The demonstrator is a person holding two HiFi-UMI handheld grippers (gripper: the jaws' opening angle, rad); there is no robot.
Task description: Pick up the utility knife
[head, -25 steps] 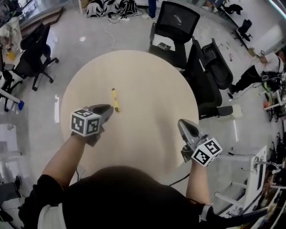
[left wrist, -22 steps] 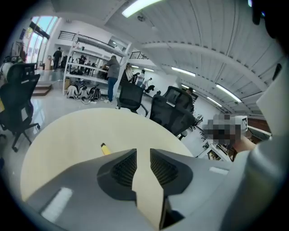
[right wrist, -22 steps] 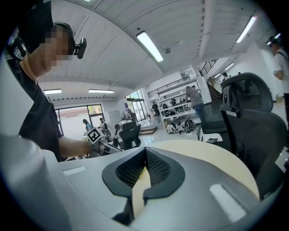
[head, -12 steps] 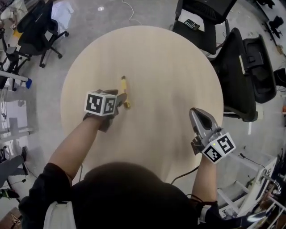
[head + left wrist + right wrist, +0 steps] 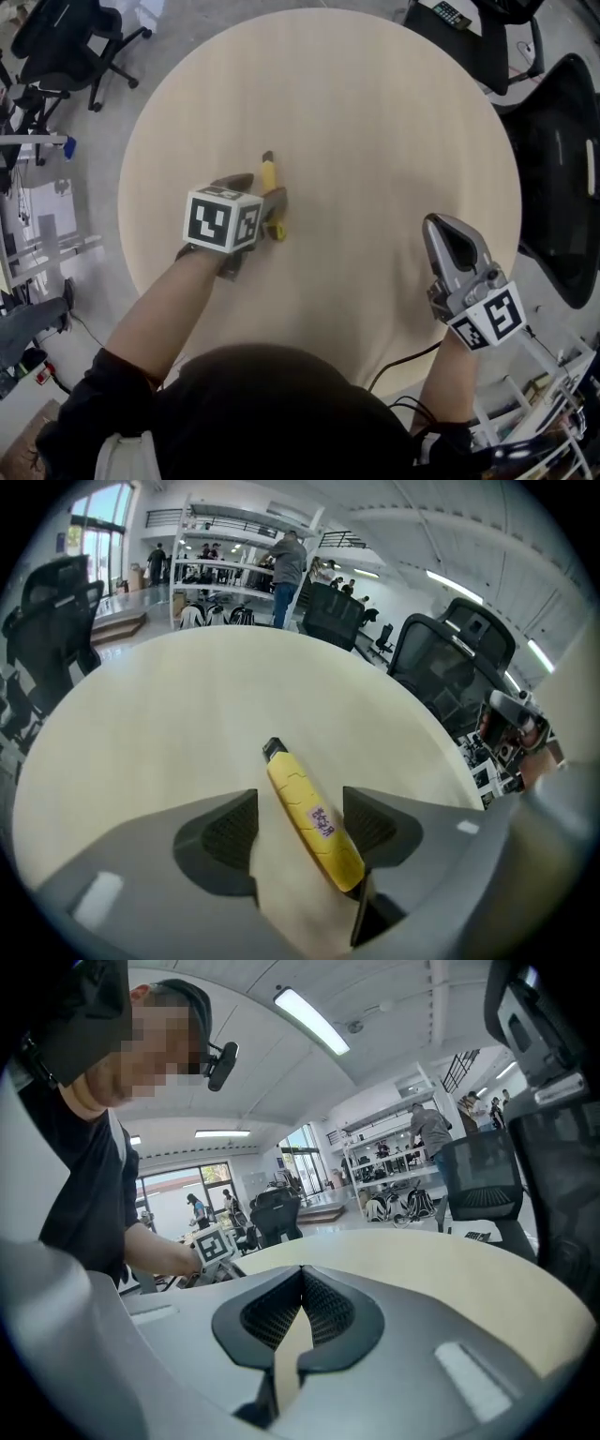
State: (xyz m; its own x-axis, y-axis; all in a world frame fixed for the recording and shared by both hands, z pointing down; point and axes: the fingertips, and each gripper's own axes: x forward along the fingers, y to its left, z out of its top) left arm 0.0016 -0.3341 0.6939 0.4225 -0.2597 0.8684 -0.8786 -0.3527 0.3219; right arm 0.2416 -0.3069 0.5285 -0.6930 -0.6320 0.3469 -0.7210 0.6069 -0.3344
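Observation:
The yellow utility knife (image 5: 271, 184) with a black tip lies flat on the round wooden table (image 5: 375, 112), left of centre. My left gripper (image 5: 255, 190) is tilted steeply down over it, one jaw on each side. In the left gripper view the knife (image 5: 309, 816) runs lengthwise between the jaws of the left gripper (image 5: 302, 810). The jaws are opening and the pads do not press on it, though the right pad stands close to the knife's rear end. My right gripper (image 5: 442, 228) hovers near the table's right front edge, shut and holding nothing (image 5: 302, 1277).
A black office chair (image 5: 562, 159) stands off the table's right edge, another (image 5: 56, 37) at the upper left on the grey floor. A white frame (image 5: 553, 375) is at the lower right. People and shelving show far behind in both gripper views.
My left gripper has come down and forward over the knife, and its jaws have spread to either side of it. The right gripper has sunk and shifted toward the table's right edge.

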